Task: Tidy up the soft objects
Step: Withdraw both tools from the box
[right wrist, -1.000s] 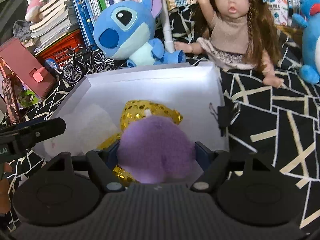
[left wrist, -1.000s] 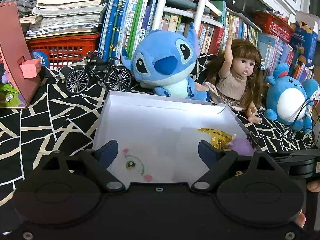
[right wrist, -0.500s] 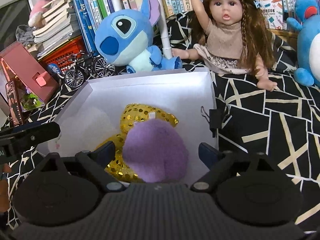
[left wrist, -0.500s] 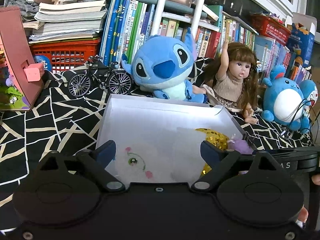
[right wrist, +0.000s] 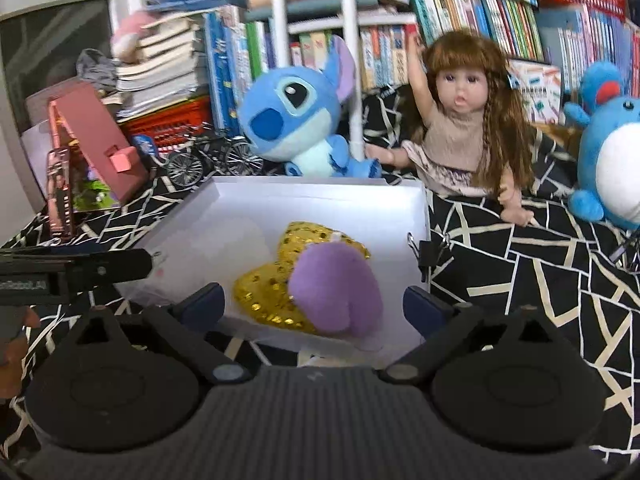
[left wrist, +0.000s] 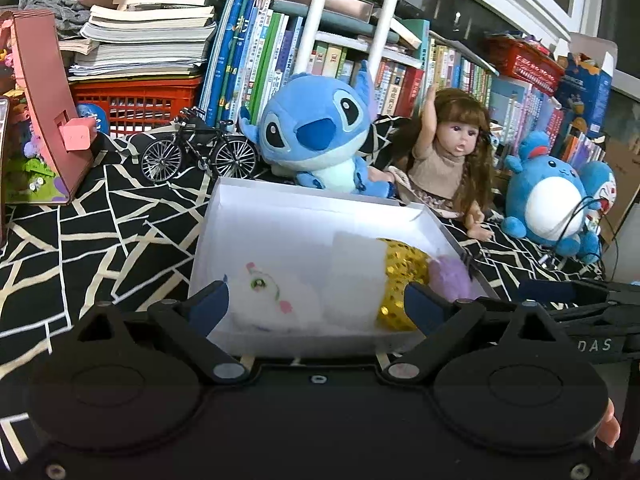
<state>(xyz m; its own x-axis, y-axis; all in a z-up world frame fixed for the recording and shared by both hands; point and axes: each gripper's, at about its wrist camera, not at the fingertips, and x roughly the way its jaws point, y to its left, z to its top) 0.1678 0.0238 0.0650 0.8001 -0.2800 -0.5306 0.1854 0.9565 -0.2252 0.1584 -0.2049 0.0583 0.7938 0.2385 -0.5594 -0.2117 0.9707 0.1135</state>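
Observation:
A white box [left wrist: 304,208] [right wrist: 320,194] sits on the black patterned cloth. Inside lie a white plush with a green eye [left wrist: 272,296], a gold sequin toy [left wrist: 400,276] [right wrist: 272,292] and a purple plush [right wrist: 340,296] [left wrist: 450,276]. My left gripper [left wrist: 316,306] is open and empty, above the box's near edge. My right gripper [right wrist: 314,308] is open and empty, just behind the purple plush, which rests in the box. A blue Stitch plush [left wrist: 316,140] [right wrist: 296,120], a doll [left wrist: 452,160] [right wrist: 464,120] and a round blue plush [left wrist: 556,200] [right wrist: 612,160] sit behind the box.
A model bicycle [left wrist: 200,156], a pink dollhouse [left wrist: 44,120], a red basket [left wrist: 136,100] and rows of books [left wrist: 260,52] stand at the back. A black binder clip [right wrist: 426,252] grips the box's right wall. White poles [right wrist: 354,60] rise behind Stitch.
My right gripper opened and let go of the purple plush, which now lies in the box. Both grippers pulled back and up from the box.

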